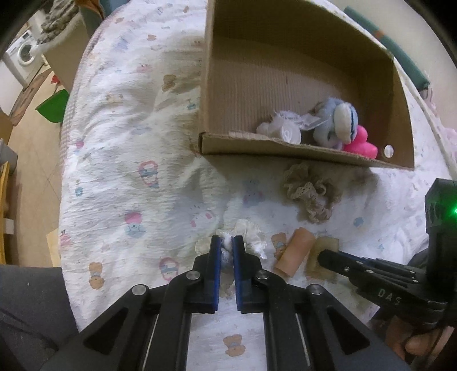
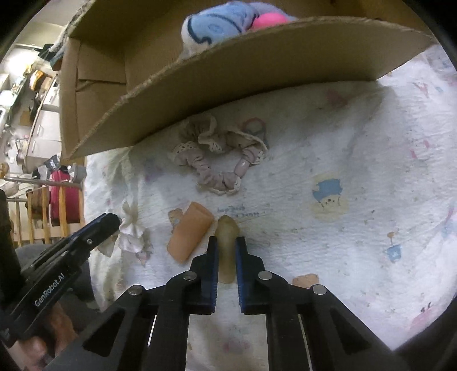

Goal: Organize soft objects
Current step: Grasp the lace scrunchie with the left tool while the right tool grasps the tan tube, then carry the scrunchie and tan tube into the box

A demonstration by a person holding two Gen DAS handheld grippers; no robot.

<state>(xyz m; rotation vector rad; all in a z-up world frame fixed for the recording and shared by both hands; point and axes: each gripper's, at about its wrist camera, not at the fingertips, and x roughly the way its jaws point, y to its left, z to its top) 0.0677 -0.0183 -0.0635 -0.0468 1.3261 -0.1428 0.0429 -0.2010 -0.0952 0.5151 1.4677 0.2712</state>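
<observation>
My left gripper (image 1: 226,242) points down at the bedspread and is shut on a crumpled white fabric piece (image 1: 252,235), pinching its left part. From the right wrist view that white fabric piece (image 2: 131,232) lies by the left gripper (image 2: 112,222). My right gripper (image 2: 227,242) is shut on a pale yellow soft block (image 2: 227,228); in the left wrist view the right gripper (image 1: 322,254) covers part of this block (image 1: 328,242). A peach foam cylinder (image 1: 294,251) (image 2: 190,235) lies between the two. A beige lace scrunchie (image 1: 311,194) (image 2: 220,159) rests before the cardboard box (image 1: 285,148) (image 2: 228,85).
Inside the box lie a blue plush (image 1: 340,122) (image 2: 217,25), a pink toy (image 1: 361,142) and a white roll (image 1: 285,132). The cartoon-print bedspread (image 1: 128,142) falls away at its left edge to the floor (image 1: 34,148). A wooden rail (image 2: 42,205) stands at the left.
</observation>
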